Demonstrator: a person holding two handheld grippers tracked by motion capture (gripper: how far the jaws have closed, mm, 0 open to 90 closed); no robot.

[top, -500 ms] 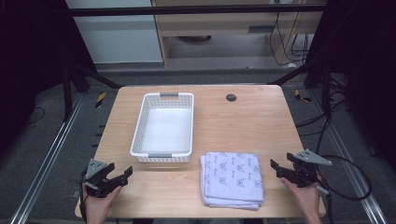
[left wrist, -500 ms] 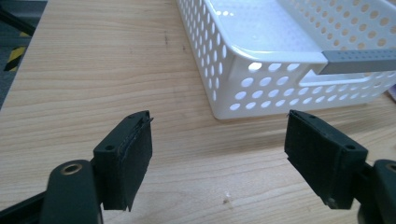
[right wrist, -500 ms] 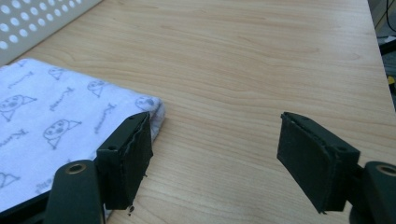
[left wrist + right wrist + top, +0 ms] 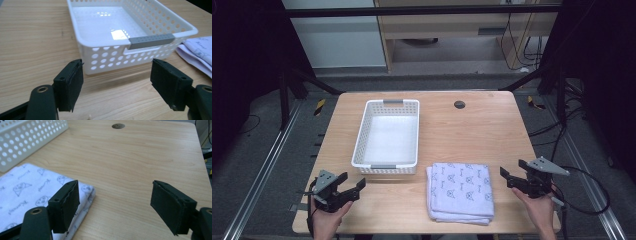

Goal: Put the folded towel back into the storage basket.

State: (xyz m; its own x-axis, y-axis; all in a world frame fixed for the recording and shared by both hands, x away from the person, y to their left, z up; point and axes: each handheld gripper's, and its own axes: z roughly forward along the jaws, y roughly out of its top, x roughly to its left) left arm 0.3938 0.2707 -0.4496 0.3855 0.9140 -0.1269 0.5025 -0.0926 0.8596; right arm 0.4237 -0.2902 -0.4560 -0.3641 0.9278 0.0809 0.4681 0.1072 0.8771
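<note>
At the near edge of the worktop (image 4: 492,130) the left tongs (image 4: 353,189) sit at the near left corner, jaws spread wide with nothing between them, pointing toward the basket. The right tongs (image 4: 511,179) sit at the near right, also spread and empty, aimed left at the folded cloth (image 4: 460,190). The cloth, white with a small printed pattern, lies flat in a tidy stack between the two tongs, just near and right of the basket, untouched. Neither pair of tongs is in contact with it; the right pair is the closer. Farther back, the white perforated basket (image 4: 360,145) stands empty at centre-left. Judging from this, the work looks barely begun: the cloth has yet to be gripped, lifted and laid in the basket.
</note>
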